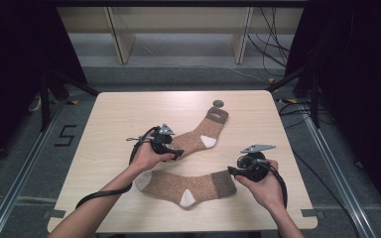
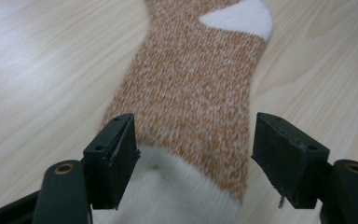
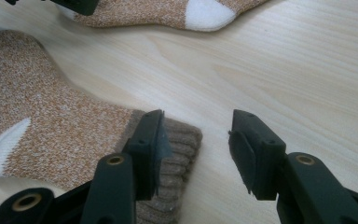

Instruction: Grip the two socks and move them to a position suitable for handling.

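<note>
Two socks lie flat on the tabletop (image 1: 109,106), and neither one is in your grip at this moment. The near sock (image 1: 186,184) stretches along the front edge, its white toe toward the left corner and its brown cuff toward the right. The far sock (image 1: 201,135) runs on a slant from the middle toward the back edge, its cuff close to a small dark disc (image 1: 219,103) that sits near that edge.

Your left gripper (image 2: 193,156) stands released over the white toe of the far sock (image 2: 191,102); the jaws straddle the toe on either side and the pads do not press on the fabric. Your right gripper (image 3: 196,149) is released too, its jaws apart at the cuff of the near sock (image 3: 70,133): one jaw rests against the ribbed cuff, the other stands over bare wood.

To judge by how things lie, the work looks to be pairing the socks, and that part is not done: they are apart, at an angle to each other and not stacked. What remains, as it appears, is to take hold of one sock and lay it on the other.
</note>
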Tool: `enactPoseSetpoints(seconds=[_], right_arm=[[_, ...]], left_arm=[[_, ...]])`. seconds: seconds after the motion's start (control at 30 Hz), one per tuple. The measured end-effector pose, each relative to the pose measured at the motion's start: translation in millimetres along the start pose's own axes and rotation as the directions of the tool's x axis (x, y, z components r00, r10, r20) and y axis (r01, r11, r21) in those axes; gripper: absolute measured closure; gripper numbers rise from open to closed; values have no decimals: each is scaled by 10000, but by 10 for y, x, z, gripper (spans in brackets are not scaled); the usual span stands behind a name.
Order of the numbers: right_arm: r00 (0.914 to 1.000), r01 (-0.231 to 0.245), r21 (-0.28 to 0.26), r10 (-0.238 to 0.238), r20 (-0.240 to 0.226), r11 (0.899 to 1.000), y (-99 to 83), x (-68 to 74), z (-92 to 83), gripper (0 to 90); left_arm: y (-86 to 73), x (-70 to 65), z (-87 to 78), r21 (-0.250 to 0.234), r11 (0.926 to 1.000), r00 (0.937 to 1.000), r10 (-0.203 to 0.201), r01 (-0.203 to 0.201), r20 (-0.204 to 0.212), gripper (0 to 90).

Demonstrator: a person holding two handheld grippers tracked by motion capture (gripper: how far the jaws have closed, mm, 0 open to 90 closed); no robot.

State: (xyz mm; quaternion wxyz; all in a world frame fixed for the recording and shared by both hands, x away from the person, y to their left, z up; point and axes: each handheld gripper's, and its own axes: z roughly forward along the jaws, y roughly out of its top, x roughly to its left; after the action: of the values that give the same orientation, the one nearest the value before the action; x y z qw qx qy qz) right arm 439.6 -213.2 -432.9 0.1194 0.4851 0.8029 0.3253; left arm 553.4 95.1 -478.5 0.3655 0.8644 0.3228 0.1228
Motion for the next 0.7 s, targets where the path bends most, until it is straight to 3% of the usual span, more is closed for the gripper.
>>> enactPoseSetpoints(seconds=[0.17,0.2,0.23,0.4,0.43,0.53,0.6,0.7], right_arm=[[10000,46,32,-45,-48,10000,7,5,2,547],[9997,229,-346,-228,44,9991,-2,0,28,546],[9996,266,-142,-266,-9,9995,-2,0,11,545],[9993,369,-168,-370,-92,9992,-18,-22,24,543],[9997,256,-115,-257,-47,9996,-21,-24,13,543],[9994,354,-210,-355,-40,9992,-26,-30,20,543],[9998,207,-186,-208,-76,9996,-28,-14,21,543],[9995,306,-184,-308,-117,9994,-36,-12,32,544]], left_arm=[[30,1,124,350,9994,10000,0,2,-56,288],[27,7,154,463,9989,10000,-21,23,-41,289],[20,14,180,575,9983,10000,-73,74,-30,290],[23,21,215,754,9971,9999,-62,68,-86,328],[17,26,218,815,9966,9999,132,-130,-11,359],[18,39,208,739,9973,10000,20,-18,-18,467],[16,41,201,702,9975,10000,62,-58,-62,601],[21,34,192,782,9968,9997,197,-186,-133,713]])
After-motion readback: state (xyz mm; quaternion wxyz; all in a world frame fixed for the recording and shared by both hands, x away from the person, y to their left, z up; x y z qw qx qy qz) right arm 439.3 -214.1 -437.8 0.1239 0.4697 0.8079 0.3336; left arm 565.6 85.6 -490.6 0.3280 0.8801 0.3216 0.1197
